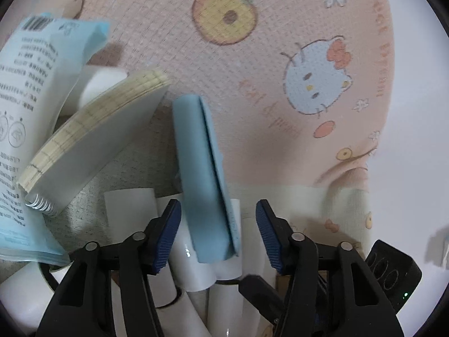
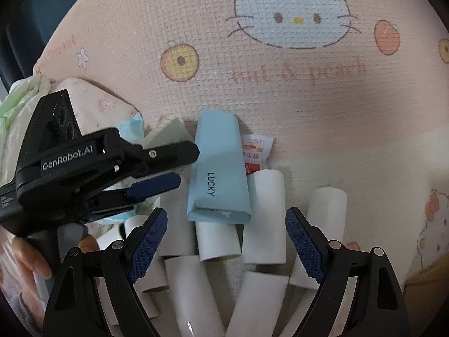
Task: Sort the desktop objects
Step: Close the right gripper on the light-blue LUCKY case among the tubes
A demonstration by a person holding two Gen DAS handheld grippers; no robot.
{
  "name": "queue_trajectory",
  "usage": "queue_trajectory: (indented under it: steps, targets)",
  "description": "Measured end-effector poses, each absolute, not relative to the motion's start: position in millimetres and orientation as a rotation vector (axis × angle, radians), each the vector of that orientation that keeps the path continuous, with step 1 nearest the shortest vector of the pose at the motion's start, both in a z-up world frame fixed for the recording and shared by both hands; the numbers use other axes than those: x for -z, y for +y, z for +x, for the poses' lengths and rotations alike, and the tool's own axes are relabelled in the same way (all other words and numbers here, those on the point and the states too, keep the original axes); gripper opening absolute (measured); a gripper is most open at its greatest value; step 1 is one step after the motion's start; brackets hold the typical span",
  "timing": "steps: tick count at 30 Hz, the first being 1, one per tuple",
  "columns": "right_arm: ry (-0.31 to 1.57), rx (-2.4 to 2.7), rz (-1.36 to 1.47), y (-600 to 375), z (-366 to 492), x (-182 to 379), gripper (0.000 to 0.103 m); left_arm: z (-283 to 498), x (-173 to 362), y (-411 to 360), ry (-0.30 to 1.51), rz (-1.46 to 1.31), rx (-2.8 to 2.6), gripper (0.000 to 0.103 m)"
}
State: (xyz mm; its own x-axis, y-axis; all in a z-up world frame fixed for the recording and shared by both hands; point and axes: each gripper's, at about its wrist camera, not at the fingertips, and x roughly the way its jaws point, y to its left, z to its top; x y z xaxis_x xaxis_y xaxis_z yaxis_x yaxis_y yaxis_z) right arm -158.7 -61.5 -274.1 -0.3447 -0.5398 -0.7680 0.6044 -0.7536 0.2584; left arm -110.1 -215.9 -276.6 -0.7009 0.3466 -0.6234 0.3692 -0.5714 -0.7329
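Blue is the colour of the thing I look at first: a light blue pouch (image 2: 219,168) with the word LUCKY on its side, lying on top of a heap of white tubes (image 2: 262,219). From my right claw (image 2: 226,243) it is just ahead, between the lines of the 2 spread fingers but not touched by them. My left claw (image 1: 217,234) is spread too, and in its own view the light blue pouch (image 1: 203,179) stands between the 2 blue pads, nearer to the left one; I cannot tell if that pad touches it. In the right view the left claw (image 2: 179,168) comes in from the left side, its tips just beside the pouch.

To the left of my left claw a spiral notebook (image 1: 92,143) leans tilted, and further left lies a pale blue packet (image 1: 28,112) with printed text. Behind the pouch, seen from the right claw, a small red and white sachet (image 2: 256,150) shows. Under everything lies a pink mat (image 2: 280,90) with a cat print.
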Motion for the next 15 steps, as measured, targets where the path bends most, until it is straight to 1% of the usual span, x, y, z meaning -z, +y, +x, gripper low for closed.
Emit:
queue_trajectory:
  steps: [2, 6, 8, 9, 10, 12, 13, 15]
  targets:
    - [0.100, 2.109, 1.183, -66, -163, 279, 0.085, -114, 281, -215, 1.446, 1.237, 2.477, 0.047]
    - [0.149, 2.081, 1.175, -75, -164, 284, 0.085, -118, 286, -212, 1.467, 1.265, 2.468, 0.046]
    - [0.164, 2.062, 1.163, -80, -165, 287, 0.083, -118, 286, -211, 1.471, 1.266, 2.467, 0.046]
    - [0.169, 2.052, 1.166, -81, -166, 288, 0.079, -118, 286, -211, 1.484, 1.261, 2.471, 0.046]
    - [0.177, 2.043, 1.179, -83, -168, 291, 0.071, -115, 286, -213, 1.495, 1.256, 2.470, 0.046]
    - [0.180, 2.022, 1.206, -85, -171, 296, 0.060, -117, 286, -212, 1.499, 1.253, 2.465, 0.046]
    - [0.188, 2.019, 1.220, -85, -172, 299, 0.058, -117, 286, -212, 1.498, 1.249, 2.466, 0.046]
    - [0.199, 2.017, 1.216, -85, -172, 300, 0.058, -118, 289, -211, 1.503, 1.249, 2.461, 0.046]
